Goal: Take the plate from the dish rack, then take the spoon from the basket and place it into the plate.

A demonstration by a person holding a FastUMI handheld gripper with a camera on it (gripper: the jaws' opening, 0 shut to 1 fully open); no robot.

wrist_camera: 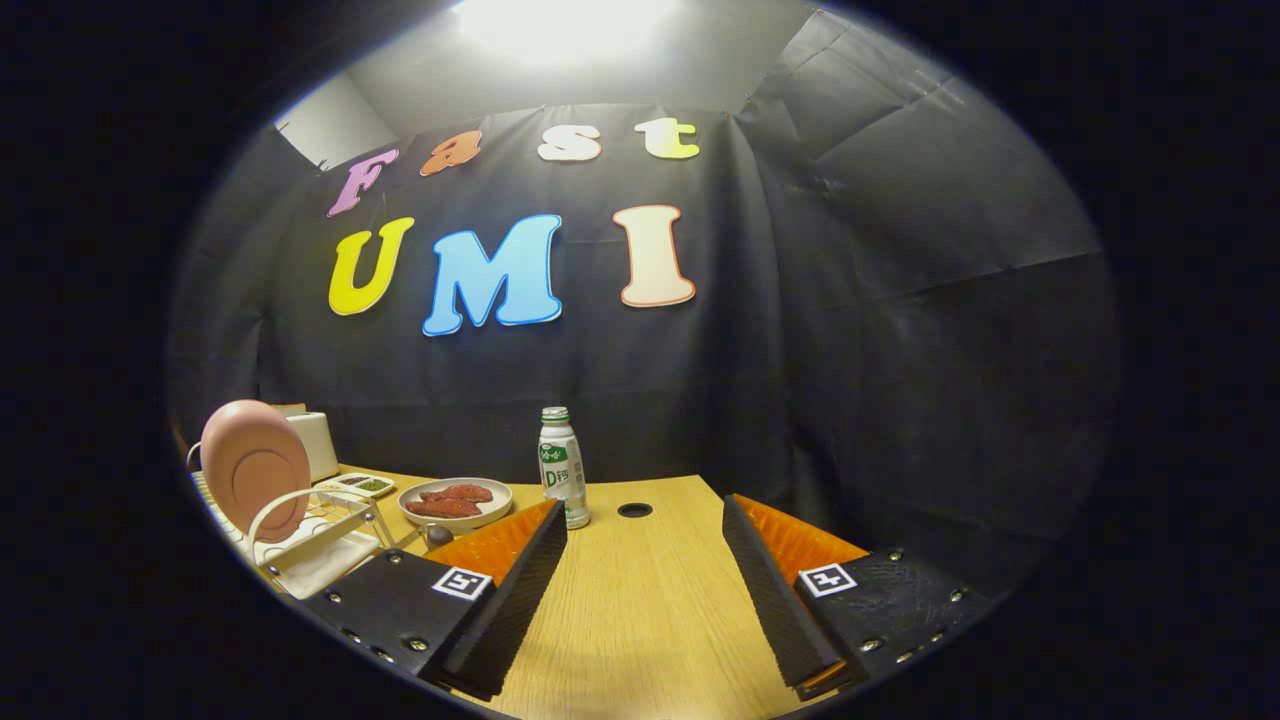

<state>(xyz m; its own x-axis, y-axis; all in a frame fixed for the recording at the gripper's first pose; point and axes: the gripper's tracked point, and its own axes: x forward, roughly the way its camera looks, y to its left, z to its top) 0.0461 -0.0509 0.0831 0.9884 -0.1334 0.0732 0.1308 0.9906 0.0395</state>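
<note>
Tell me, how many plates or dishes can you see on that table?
3: a pink plate upright in the dish rack, a small tray behind the rack, and a dish of food beside the bottle. Others may be hidden. The open gripper holds nothing.

This is a staged recording booth set up as a kitchen corner. Black cloth walls (900, 330) close in a wooden table (640, 600) under a bright ceiling light (565, 25). On the table, left of a drink bottle (563, 467), sit a dish of red food (455, 502), a white dish rack (310, 540) holding a pink plate (255, 468), and a white toaster (318, 443).
</note>
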